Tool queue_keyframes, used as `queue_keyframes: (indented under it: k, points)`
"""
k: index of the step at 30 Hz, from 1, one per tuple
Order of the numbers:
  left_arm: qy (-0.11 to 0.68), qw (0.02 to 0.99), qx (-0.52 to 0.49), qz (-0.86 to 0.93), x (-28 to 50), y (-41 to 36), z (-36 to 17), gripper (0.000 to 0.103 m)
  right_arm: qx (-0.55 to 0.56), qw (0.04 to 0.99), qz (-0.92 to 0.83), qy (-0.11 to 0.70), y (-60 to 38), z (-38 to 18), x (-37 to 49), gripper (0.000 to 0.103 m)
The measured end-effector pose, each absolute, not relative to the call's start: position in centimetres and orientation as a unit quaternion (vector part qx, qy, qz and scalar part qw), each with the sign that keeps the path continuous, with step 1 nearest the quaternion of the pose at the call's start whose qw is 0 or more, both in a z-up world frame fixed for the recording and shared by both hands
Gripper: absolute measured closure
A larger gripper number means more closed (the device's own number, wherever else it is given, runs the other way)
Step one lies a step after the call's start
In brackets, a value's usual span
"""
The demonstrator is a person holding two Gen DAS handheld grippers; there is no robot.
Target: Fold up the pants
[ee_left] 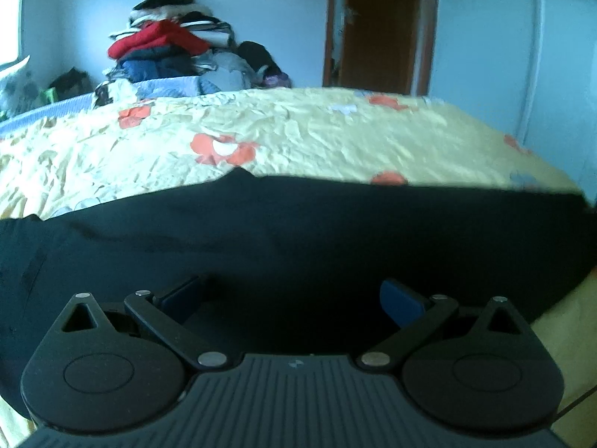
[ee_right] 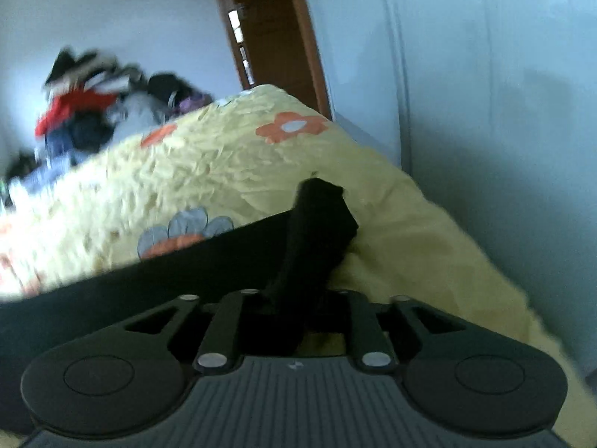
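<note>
Black pants (ee_left: 298, 231) lie spread in a wide band across the near part of a yellow flowered bedspread (ee_left: 298, 130). My left gripper (ee_left: 294, 298) hovers low over them, its blue pads (ee_left: 401, 304) far apart with only flat cloth beneath, so it is open. In the right wrist view the pants (ee_right: 209, 265) run off to the left, and one end is bunched into a raised ridge (ee_right: 317, 216) that stands up off the bed. That ridge runs down between the jaws of my right gripper (ee_right: 294, 298), which stand half closed around it. The cloth hides the pads.
A tall pile of mixed clothes (ee_left: 168, 44) sits at the far left of the bed. A brown door (ee_left: 380, 26) and a white wardrobe (ee_left: 503, 56) stand behind. The bed's right edge (ee_right: 466, 246) drops off beside a pale wall.
</note>
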State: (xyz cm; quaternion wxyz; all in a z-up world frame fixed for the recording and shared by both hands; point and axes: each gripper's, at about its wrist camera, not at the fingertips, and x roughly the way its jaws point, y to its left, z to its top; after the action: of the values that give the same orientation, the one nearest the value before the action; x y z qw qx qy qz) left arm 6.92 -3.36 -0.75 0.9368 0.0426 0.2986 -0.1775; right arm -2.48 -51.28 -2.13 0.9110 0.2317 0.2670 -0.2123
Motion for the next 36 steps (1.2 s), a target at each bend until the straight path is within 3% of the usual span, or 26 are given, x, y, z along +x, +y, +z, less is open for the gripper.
queue_keyframes:
  k: [2,4,5,6,8,10,11,14,16,18,21,24,26,31,36]
  points:
    - [0.298,0.939,0.022,-0.171,7.4,-3.2,-0.3,0.000,0.297,0.911,-0.168,0.233,-52.6,-2.6,-2.5,0.018]
    - [0.312,0.935,0.018,-0.167,8.1,-3.4,-0.4,0.001,0.322,0.909,-0.155,0.216,-53.1,-2.7,-1.9,0.021]
    - [0.323,0.930,0.024,-0.171,8.4,-3.6,-0.6,0.001,0.316,0.909,-0.161,0.219,-53.1,-2.6,-1.7,0.046]
    - [0.336,0.925,0.034,-0.174,8.6,-3.9,-1.0,0.001,0.305,0.908,-0.174,0.227,-52.9,-2.5,-1.4,0.092]
    - [0.333,0.924,0.077,-0.172,8.1,-4.7,-1.6,0.000,0.266,0.909,-0.205,0.248,-52.7,-2.4,-1.2,0.098]
    - [0.318,0.923,0.107,-0.185,7.1,-5.2,-1.5,0.001,0.215,0.910,-0.237,0.262,-52.5,-1.9,-1.7,0.093]
    - [0.313,0.924,0.108,-0.192,6.8,-5.2,-1.3,0.001,0.209,0.909,-0.251,0.260,-52.6,-1.7,-2.2,0.079]
    - [0.296,0.931,0.077,-0.201,6.8,-5.0,0.0,0.000,0.158,0.868,-0.407,0.237,-53.0,-0.5,-4.0,0.012]
    - [0.295,0.931,0.060,-0.206,7.7,-5.6,0.7,0.000,0.123,0.863,-0.451,0.192,-51.6,1.0,-5.0,0.012]
    - [0.306,0.930,0.049,-0.196,9.0,-6.7,0.9,0.000,0.098,0.918,-0.335,0.191,-48.9,2.2,-4.1,0.000]
    - [0.338,0.922,0.041,-0.184,10.9,-8.2,0.3,0.001,0.081,0.944,-0.119,0.298,-44.8,1.4,0.3,0.000]
    - [0.365,0.912,0.045,-0.181,11.4,-8.6,-0.9,0.001,0.073,0.927,-0.025,0.368,-41.7,-0.9,3.8,0.000]
    - [0.351,0.916,0.068,-0.180,10.7,-8.7,-1.6,0.000,0.005,0.932,-0.060,0.358,-41.0,-1.9,4.9,0.000]
    - [0.310,0.930,0.086,-0.178,9.1,-8.5,-2.5,0.000,0.092,0.932,-0.136,0.324,-46.1,-2.4,3.9,0.000]
    - [0.306,0.932,0.075,-0.178,9.1,-8.3,-2.7,0.000,0.061,0.923,-0.228,0.305,-44.5,-3.3,3.1,0.000]
